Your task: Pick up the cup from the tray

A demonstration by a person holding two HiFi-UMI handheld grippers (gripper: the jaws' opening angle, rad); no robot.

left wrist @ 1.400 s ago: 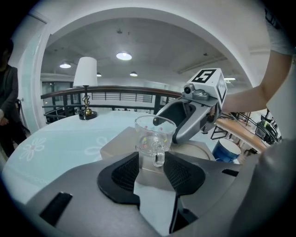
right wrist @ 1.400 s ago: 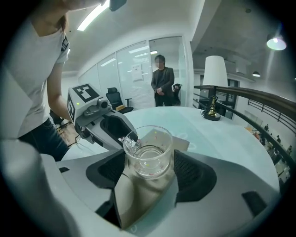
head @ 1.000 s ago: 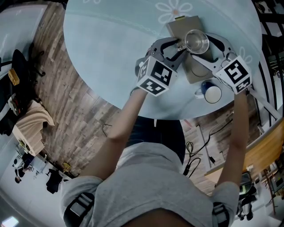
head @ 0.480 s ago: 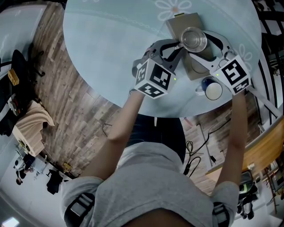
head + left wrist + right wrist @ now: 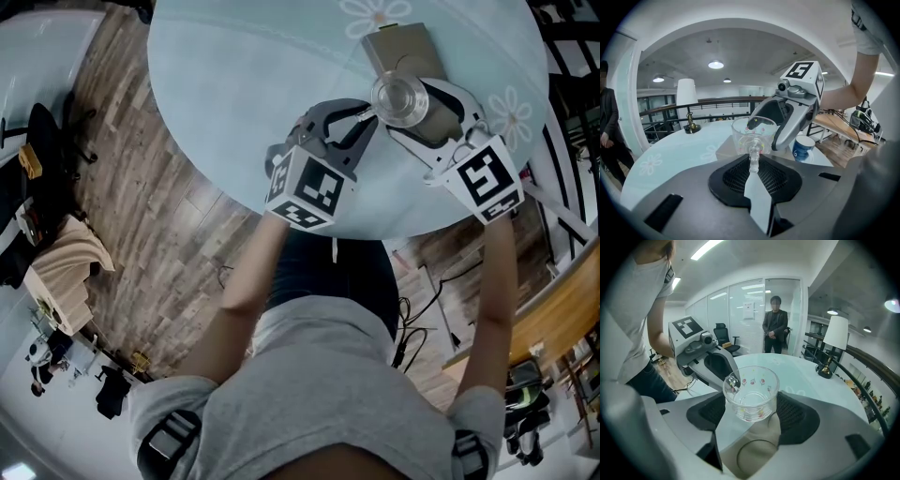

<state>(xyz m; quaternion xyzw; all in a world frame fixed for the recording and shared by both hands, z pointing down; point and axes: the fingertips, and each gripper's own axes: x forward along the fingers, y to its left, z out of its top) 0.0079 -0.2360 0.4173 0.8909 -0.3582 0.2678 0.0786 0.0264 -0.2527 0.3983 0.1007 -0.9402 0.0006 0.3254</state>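
Observation:
A clear glass cup (image 5: 397,94) with small printed flowers hangs above the near end of the brown tray (image 5: 398,45). Both grippers hold it. My left gripper (image 5: 372,112) has just been closing its jaws, and the cup's handle (image 5: 753,157) is now pinched between them. My right gripper (image 5: 417,108) is shut around the cup's body (image 5: 751,392), one jaw on each side. In the right gripper view the tray (image 5: 754,451) shows below the cup with a ring mark on it.
The round pale table (image 5: 262,103) has flower prints and its near edge lies under my arms. A blue mug (image 5: 802,146) stands right of the tray. A lamp (image 5: 834,341) stands at the table's far side. A person (image 5: 775,331) stands beyond the table.
The left jaws closed onto the cup's handle. Both grippers then rose and drew toward me, lifting the cup off the tray.

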